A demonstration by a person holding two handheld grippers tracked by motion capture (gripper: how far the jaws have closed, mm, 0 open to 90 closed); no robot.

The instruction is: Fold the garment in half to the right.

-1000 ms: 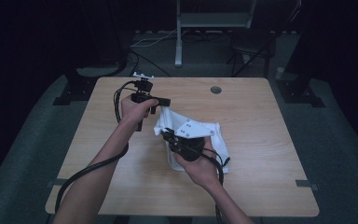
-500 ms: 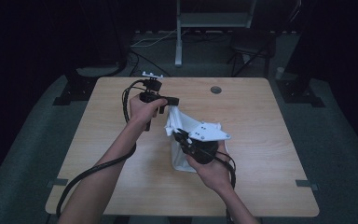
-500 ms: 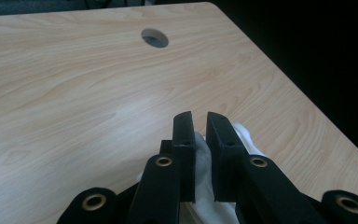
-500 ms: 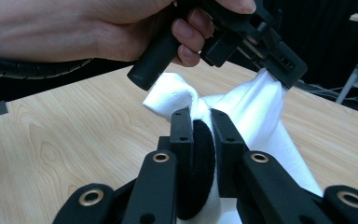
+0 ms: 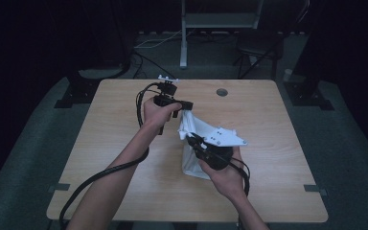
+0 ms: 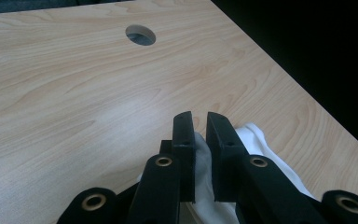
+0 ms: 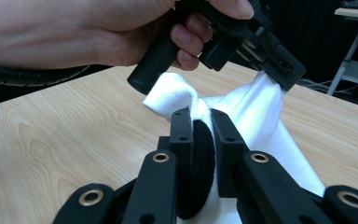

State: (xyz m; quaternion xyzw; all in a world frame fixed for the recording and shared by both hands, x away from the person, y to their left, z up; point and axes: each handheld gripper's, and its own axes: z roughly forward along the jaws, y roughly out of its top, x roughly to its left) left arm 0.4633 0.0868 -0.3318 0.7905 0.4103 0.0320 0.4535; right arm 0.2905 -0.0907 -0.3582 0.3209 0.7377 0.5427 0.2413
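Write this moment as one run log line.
left gripper: shut on white cloth | right gripper: shut on white cloth | cloth lifted between them | wooden table

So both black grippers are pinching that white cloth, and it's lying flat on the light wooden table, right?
Not quite. Both the left gripper and the right gripper are indeed shut on the white cloth, but it is not lying flat: it is stretched between them, with only its lower end reaching down to the light wooden table. The high view and the right gripper view show this.
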